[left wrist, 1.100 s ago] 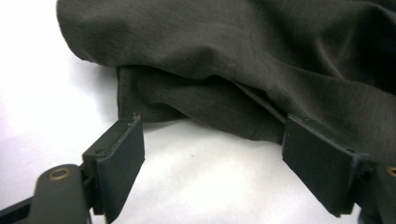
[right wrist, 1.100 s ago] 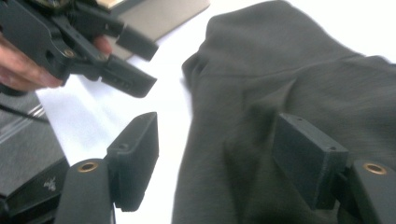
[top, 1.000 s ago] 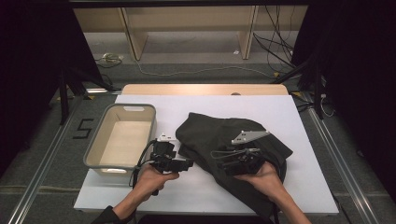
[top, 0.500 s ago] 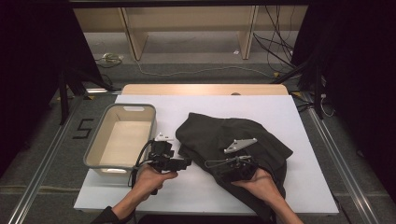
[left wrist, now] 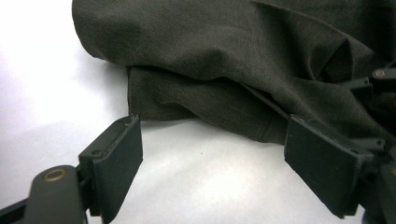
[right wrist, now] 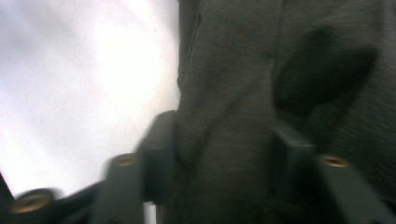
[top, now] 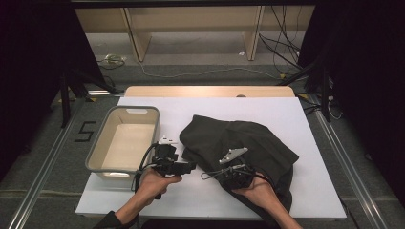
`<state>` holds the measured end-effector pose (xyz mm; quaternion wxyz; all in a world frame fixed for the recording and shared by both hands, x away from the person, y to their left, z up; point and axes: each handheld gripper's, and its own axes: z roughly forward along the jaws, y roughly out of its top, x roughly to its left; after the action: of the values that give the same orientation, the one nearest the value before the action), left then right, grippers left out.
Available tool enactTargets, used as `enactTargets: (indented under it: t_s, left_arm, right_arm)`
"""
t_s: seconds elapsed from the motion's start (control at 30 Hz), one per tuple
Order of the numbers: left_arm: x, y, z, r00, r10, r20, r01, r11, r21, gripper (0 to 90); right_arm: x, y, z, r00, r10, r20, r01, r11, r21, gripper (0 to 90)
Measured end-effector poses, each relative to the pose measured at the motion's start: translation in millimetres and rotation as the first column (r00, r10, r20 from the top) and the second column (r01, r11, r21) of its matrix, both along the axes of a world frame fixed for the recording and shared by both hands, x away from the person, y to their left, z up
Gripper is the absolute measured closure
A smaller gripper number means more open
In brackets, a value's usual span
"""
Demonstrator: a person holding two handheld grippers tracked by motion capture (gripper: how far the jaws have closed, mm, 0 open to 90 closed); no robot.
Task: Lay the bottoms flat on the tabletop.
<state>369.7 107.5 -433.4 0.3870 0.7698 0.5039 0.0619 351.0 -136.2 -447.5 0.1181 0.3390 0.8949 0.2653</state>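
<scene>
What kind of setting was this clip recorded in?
Probably a lab recording station rather than a home: a white table ringed by dark curtains, loose cables on the floor behind it, a floor marker "5", and a dark garment beside a beige bin.

1. The dark garment [top: 239,143] right of centre is soft matt cloth with a fine woven grain, creased and folded at its near hem.
2. The table [top: 286,109] top is smooth, matt white, with a bare pale wood strip along the far edge.
3. The bin [top: 107,138] on the left looks like smooth plastic, cream inside with a grey rim.
4. The left gripper [left wrist: 212,161] has matt black pads [left wrist: 121,154] and a brass-coloured metal rivet.
5. The right gripper [right wrist: 219,154] carries similar brass-coloured rivets.
</scene>
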Motion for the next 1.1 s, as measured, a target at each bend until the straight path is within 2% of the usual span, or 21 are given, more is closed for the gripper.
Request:
enactTargets:
  t_s: [0.1, 0.2, 0.33, 0.47, 0.67, 0.83, 0.9, 1.1]
  left_arm:
    - [-0.2, -0.2, -1.5, 1.0, -0.004, -0.009, 0.004, 1.0, 0.008, 19.0]
    - [0.5, -1.1, -2.5, 0.9999, -0.007, -0.008, 0.007, 0.9999, 0.015, 19.0]
    - [0.8, -1.3, -3.1, 0.9999, -0.007, -0.011, 0.007, 0.9999, 0.016, 19.0]
    - [0.0, -2.2, -4.0, 0.9999, -0.007, -0.015, 0.008, 0.9998, 0.016, 19.0]
    - [0.1, -3.6, -5.0, 0.9998, -0.008, -0.019, 0.008, 0.9998, 0.02, 19.0]
    - [0.4, -5.4, -7.9, 0.9996, -0.01, -0.026, 0.01, 0.9995, 0.03, 19.0]
    - [1.0, -5.8, -8.1, 0.9996, -0.007, -0.028, 0.008, 0.9995, 0.031, 19.0]
    - [1.7, -5.5, -9.6, 0.9994, -0.002, -0.034, 0.003, 0.9994, 0.035, 19.0]
  right_arm:
    - [0.5, -3.7, 7.0, 1.0, -0.004, 0.002, 0.004, 0.9995, 0.031, 67.5]
    - [0.9, -8.4, 15.9, 0.9999, -0.008, 0.008, 0.007, 0.9987, 0.05, 72.7]
    - [3.9, -17.2, 29.1, 0.9996, -0.019, 0.02, 0.017, 0.9958, 0.09, 71.3]
    - [7.1, -24.5, 38.8, 0.9985, -0.028, 0.046, 0.024, 0.9962, 0.084, 80.9]
    - [20.7, -42.9, 61.6, 0.9936, -0.067, 0.09, 0.055, 0.9904, 0.127, 82.5]
    - [41.9, -66.6, 75.7, 0.9845, -0.139, 0.106, 0.119, 0.9768, 0.178, 82.6]
    - [50.7, -78.0, 78.2, 0.9801, -0.173, 0.097, 0.15, 0.9662, 0.21, 82.6]
    - [69.5, -111.9, 81.3, 0.9609, -0.264, 0.083, 0.235, 0.9372, 0.258, 82.7]
